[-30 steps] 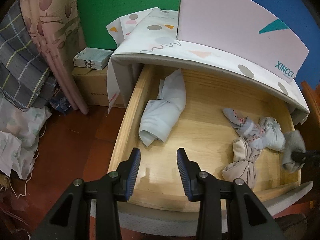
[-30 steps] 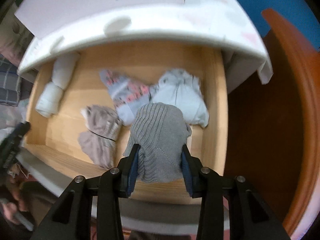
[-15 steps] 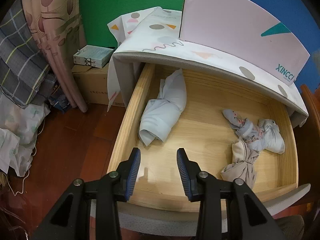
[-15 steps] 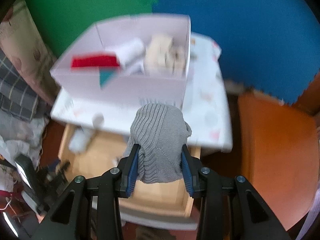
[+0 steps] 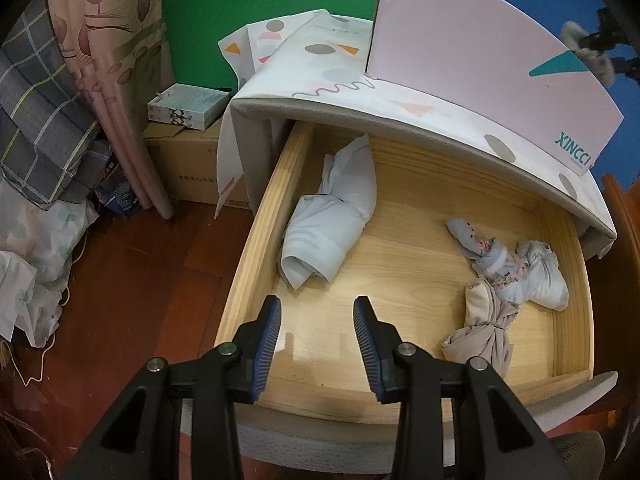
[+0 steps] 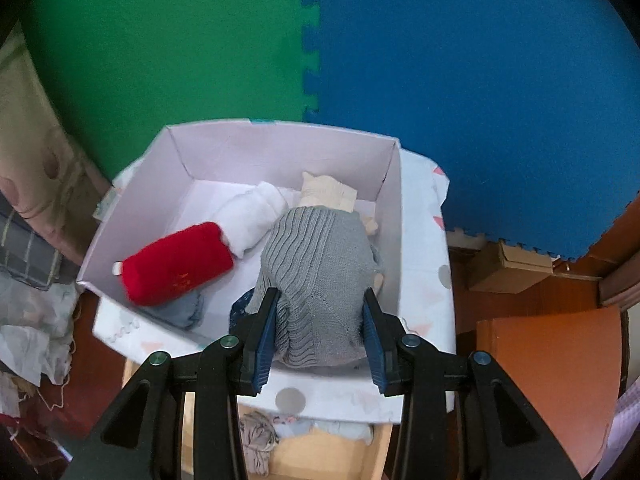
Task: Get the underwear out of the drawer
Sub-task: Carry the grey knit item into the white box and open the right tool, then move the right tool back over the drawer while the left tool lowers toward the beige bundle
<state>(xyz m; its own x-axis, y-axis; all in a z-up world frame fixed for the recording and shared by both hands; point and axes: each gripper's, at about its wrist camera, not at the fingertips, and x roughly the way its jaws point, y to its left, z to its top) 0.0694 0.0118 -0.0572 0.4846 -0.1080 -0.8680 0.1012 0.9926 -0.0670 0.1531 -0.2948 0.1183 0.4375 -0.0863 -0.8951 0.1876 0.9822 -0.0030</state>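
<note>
grey underwear [image 6: 320, 276] now raised over pink box [image 6: 394, 216].

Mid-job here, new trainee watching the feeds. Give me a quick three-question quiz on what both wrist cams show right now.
1. True or false: the right gripper is empty.
2. Multiple choice: the left gripper is over A) the pink box B) the open drawer C) the floor.
3. Fill in: in the box, the white roll lies beside a ___ roll.

Key
1. False: it grips the gray knit garment above the box.
2. B, jaws open and holding nothing.
3. Red.
</note>
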